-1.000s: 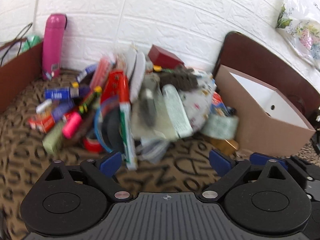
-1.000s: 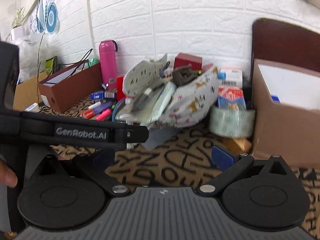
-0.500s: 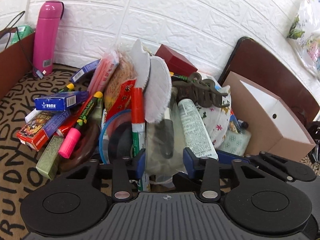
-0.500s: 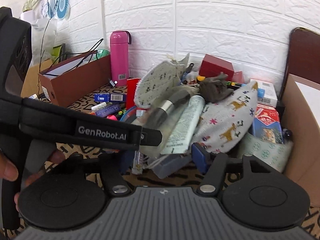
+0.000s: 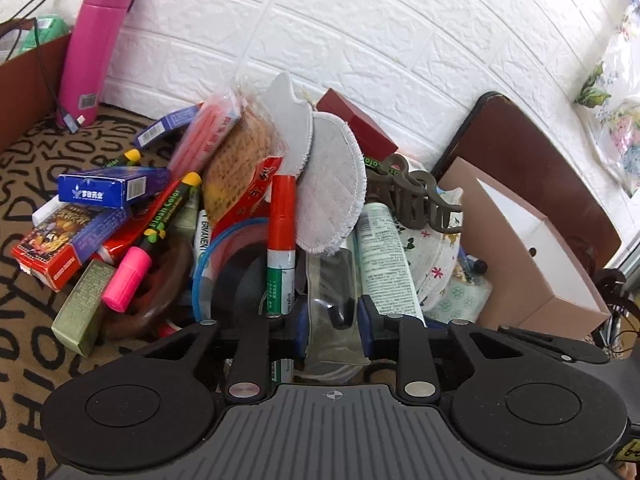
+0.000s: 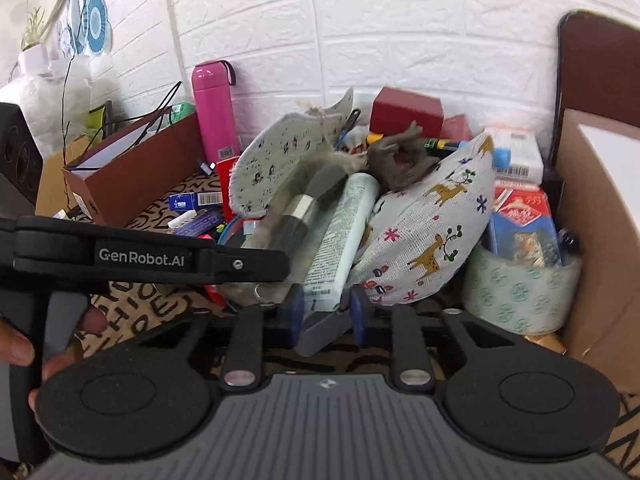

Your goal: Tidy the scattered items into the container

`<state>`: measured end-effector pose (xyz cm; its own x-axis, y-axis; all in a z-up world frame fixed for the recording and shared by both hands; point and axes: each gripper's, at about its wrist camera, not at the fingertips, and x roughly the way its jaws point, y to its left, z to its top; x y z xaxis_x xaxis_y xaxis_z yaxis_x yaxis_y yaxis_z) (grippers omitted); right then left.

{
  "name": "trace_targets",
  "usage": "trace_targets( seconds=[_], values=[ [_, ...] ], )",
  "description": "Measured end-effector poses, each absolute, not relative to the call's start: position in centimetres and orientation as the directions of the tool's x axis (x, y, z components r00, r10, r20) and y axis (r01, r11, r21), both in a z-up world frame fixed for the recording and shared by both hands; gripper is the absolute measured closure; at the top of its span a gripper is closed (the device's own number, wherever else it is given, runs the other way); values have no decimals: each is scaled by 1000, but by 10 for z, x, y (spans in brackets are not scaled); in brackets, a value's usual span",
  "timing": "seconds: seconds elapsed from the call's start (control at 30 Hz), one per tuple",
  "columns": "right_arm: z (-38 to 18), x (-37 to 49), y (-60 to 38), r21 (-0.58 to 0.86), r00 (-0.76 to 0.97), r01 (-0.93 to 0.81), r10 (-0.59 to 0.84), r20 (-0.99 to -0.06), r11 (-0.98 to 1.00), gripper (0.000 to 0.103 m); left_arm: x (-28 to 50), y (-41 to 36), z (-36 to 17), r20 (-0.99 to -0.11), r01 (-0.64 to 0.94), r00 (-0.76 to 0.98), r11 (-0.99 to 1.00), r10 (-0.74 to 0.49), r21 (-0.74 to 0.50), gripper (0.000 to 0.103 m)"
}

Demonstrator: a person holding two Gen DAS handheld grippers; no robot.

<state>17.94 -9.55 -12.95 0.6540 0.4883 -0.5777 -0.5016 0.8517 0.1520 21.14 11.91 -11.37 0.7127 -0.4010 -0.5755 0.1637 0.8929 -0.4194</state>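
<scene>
Two grippers at one heap on lettered brown cloth [image 5: 24, 184] — left gripper [image 5: 333, 320] fingers clamping clear pouch [image 5: 334, 280], right gripper [image 6: 325, 311] fingers clamping pale tube [image 6: 340, 232].

"GenRobot.AI" in white on the black bar of the left gripper [image 6: 140, 258], seen from the right wrist. "Flash Color" in green along the black highlighter [image 5: 164, 216] with the pink cap. "ERMANEN", partly hidden, on a white marker barrel [image 5: 201, 236]. Chinese characters on the blue box [image 5: 108, 188], not legible. Other labels too small to read.
</scene>
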Motion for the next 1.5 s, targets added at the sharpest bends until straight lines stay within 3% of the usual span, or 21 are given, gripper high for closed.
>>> trace_targets(
  seconds=[0.03,0.1,0.17,0.33,0.6,0.67,0.83,0.97,1.23,1.33,1.43,1.5],
  values=[
    [-128,176,-95,151,655,-507,493,-573,848,94,209,118,-112,-581,165,713,899,-393,-405,83],
    [-124,167,-97,188,638,-534,538,-551,825,101,199,116,-108,-571,195,712,895,-410,-400,92],
    [-122,156,-95,163,636,-547,534,-557,821,101,186,112,-104,-564,212,712,894,-418,-394,97],
    [-127,124,-96,157,604,-574,545,-582,804,100,151,100,-107,-585,217,703,906,-404,-364,98],
    [-155,51,-128,242,465,-596,575,-673,765,100,68,94,-138,-654,235,597,880,-465,-412,98],
    [-165,39,-133,262,445,-575,565,-695,775,100,61,95,-144,-652,225,588,872,-478,-436,68],
    [-171,43,-150,327,473,-475,550,-688,817,92,74,109,-155,-677,130,587,877,-444,-462,55],
    [-161,50,-156,295,531,-450,518,-670,843,67,80,117,-149,-666,92,632,891,-397,-444,33],
    [-159,74,-139,196,571,-474,469,-674,858,64,110,105,-152,-677,134,625,908,-389,-398,34],
    [-164,83,-129,162,573,-479,447,-687,863,63,121,99,-154,-687,138,624,918,-372,-372,45],
    [-169,87,-120,138,574,-485,434,-695,863,64,126,95,-154,-703,140,622,932,-345,-334,70],
    [-173,87,-117,135,562,-490,430,-706,861,66,125,95,-153,-706,145,620,935,-342,-324,72]
  ],
)
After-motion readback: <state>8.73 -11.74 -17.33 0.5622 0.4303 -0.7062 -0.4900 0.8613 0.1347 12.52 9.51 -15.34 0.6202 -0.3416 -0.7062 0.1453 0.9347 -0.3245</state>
